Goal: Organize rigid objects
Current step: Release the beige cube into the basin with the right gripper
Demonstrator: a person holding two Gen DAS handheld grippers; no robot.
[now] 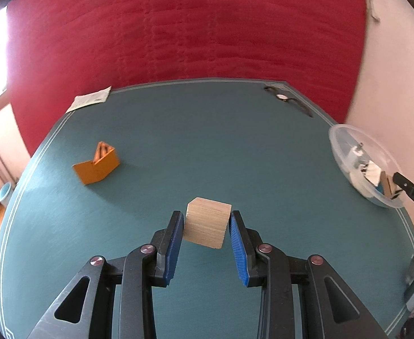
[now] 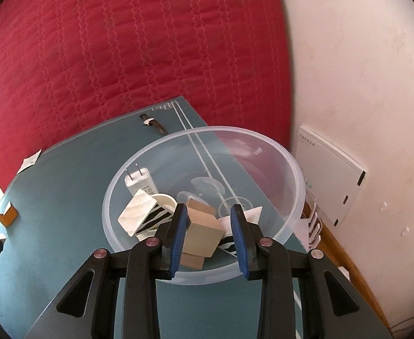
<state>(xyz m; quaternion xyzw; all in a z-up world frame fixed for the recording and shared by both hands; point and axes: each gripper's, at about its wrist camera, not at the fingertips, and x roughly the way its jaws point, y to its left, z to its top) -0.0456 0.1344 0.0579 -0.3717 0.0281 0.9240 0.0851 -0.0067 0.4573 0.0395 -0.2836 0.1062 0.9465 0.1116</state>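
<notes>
- My left gripper (image 1: 207,226) pinches a pale wooden cube (image 1: 207,224) between its blue pads, held clear above the teal table (image 1: 178,141)
- My right gripper (image 2: 209,223) clamps a tan wooden block (image 2: 202,233) over the clear plastic bowl (image 2: 289,169)
- Inside the bowl lie a white plug adapter (image 2: 137,179) and a black-and-white striped block (image 2: 143,214)
- An orange wedge-shaped piece (image 1: 96,166) sits on the table, well apart to the left of the cube
- A paper slip (image 1: 89,100) and a dark wristwatch (image 1: 287,100) lie at the table's far edge
</notes>
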